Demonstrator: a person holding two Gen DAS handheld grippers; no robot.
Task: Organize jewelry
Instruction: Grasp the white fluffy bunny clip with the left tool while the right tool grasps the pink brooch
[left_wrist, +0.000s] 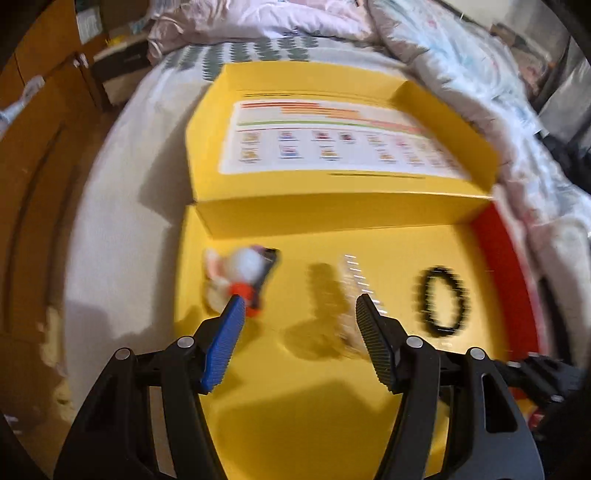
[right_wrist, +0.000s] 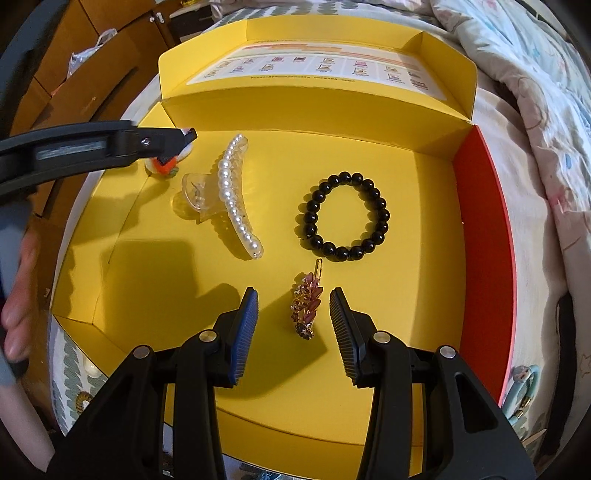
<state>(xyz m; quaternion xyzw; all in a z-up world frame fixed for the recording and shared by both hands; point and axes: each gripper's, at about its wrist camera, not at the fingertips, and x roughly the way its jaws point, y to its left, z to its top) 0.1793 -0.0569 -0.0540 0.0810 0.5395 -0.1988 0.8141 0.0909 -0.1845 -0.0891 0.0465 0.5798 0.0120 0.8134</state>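
Observation:
A shallow yellow box (right_wrist: 147, 277) lies open on a bed with jewelry on its floor. A pink and gold leaf hair clip (right_wrist: 306, 306) lies between the fingers of my open right gripper (right_wrist: 294, 306), with a gap on both sides. Beyond it are a black bead bracelet (right_wrist: 347, 218) and a pearl claw clip (right_wrist: 232, 192). My left gripper (right_wrist: 181, 142) hangs over a white and orange fluffy piece (right_wrist: 166, 166) at the box's far left. In the blurred left wrist view, the left gripper (left_wrist: 299, 314) stands open with the fluffy piece (left_wrist: 240, 273) at its left fingertip, the pearl clip (left_wrist: 358, 284) by its right one and the bracelet (left_wrist: 443, 301) further right.
The box's lid (right_wrist: 317, 44) stands up at the back and a red wall (right_wrist: 484, 229) bounds the right side. Rumpled bedding (right_wrist: 535, 110) lies to the right, wooden cabinets (right_wrist: 92, 74) to the left. A person's hand (right_wrist: 18, 295) shows at the left edge. A light blue trinket (right_wrist: 524, 384) lies outside the box.

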